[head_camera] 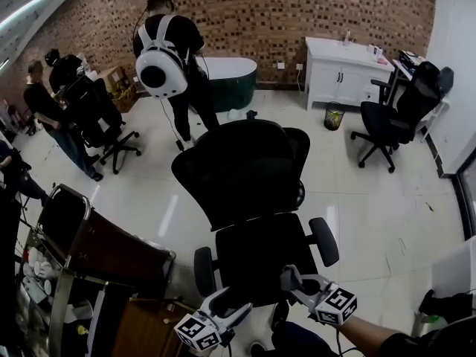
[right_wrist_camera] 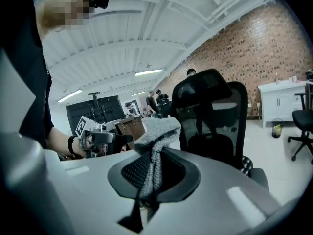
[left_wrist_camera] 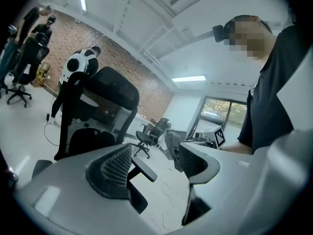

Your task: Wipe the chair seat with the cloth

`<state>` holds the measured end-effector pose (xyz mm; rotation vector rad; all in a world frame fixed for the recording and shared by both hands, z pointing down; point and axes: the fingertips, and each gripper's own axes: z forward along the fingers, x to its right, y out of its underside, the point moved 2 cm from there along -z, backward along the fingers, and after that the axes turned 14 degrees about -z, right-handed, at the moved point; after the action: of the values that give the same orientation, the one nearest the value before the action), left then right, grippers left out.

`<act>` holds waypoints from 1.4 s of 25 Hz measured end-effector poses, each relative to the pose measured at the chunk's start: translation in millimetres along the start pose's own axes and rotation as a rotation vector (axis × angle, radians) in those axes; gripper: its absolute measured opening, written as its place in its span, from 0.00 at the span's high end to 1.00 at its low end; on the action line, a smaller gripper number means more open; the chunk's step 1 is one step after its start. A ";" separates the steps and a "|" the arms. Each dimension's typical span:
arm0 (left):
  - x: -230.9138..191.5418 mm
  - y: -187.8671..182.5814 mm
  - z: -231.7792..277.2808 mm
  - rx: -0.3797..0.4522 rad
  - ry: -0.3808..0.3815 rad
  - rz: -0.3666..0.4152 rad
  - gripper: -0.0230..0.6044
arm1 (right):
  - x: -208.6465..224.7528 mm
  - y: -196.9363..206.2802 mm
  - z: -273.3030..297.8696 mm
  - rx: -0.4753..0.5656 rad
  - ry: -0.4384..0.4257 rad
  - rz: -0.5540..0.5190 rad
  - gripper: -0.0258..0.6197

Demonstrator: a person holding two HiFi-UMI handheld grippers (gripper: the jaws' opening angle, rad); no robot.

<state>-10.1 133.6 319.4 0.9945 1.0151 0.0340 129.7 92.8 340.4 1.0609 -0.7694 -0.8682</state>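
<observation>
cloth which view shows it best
Right gripper view: the cloth sits large and centred, clamped in the right gripper. The left gripper view shows it small and distant; the head view barely shows it.

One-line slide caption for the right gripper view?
Right gripper shut on a grey cloth, black office chair just ahead.

1 downward, 2 upward; chair [head_camera: 245, 169] shared

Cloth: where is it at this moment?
Right gripper view: the cloth is pinched in the right gripper, by the front edge of the chair seat.
</observation>
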 end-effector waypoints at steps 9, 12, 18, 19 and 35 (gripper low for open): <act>90.2 56.0 -132.6 0.007 0.090 0.113 0.45 | -152.7 -27.1 -77.7 0.133 0.097 0.021 0.91; 115.8 74.6 -165.8 0.006 0.103 0.116 0.45 | -195.6 -25.4 -99.4 0.147 0.115 0.028 0.91; 152.8 88.4 -190.9 0.027 0.130 0.128 0.45 | -244.2 -26.6 -133.1 0.157 0.118 -0.004 0.91; 157.9 88.6 -192.2 0.034 0.134 0.132 0.45 | -247.7 -28.0 -136.8 0.161 0.118 -0.012 0.91; 210.7 103.7 -181.8 0.102 0.144 0.153 0.45 | -259.7 -43.2 -191.6 0.246 0.095 -0.073 0.91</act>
<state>19.7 411.7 219.7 1.1747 1.0778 0.1844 167.3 389.3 211.1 1.3457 -0.7748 -0.7923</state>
